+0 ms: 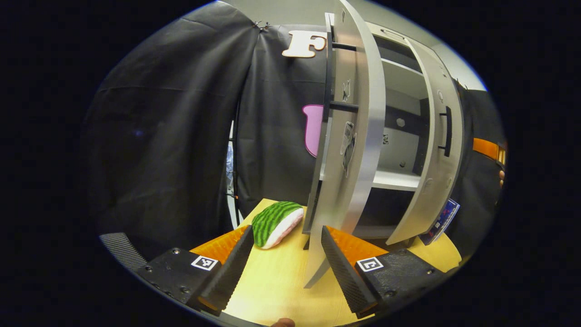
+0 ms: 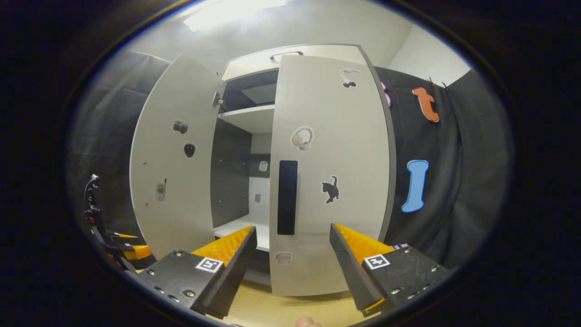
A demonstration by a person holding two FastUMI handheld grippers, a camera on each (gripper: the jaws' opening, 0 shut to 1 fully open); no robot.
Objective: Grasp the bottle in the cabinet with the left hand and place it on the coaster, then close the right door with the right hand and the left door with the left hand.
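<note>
The white cabinet point(image 2: 254, 59) stands on the wooden table. Its left door point(image 1: 358, 136) is swung wide open and I see it almost edge-on. The lower corner of that door hangs between the fingers of my left gripper point(image 1: 286, 231), which is open and touches nothing. The right door point(image 2: 331, 159), with a black handle point(image 2: 287, 197), is nearly closed. My right gripper point(image 2: 292, 229) is open just in front of it, apart from the handle. A green-striped watermelon-shaped pad point(image 1: 277, 222) lies on the table left of the cabinet. The shelves point(image 1: 395, 179) I can see are bare.
Black cloth walls close in the left and right sides. A blue-and-red labelled item point(image 1: 442, 218) peeks out below the right door point(image 1: 435, 150). Bare table point(image 1: 281, 281) lies in front of the cabinet. The left gripper point(image 2: 122, 247) appears far left in the right gripper view.
</note>
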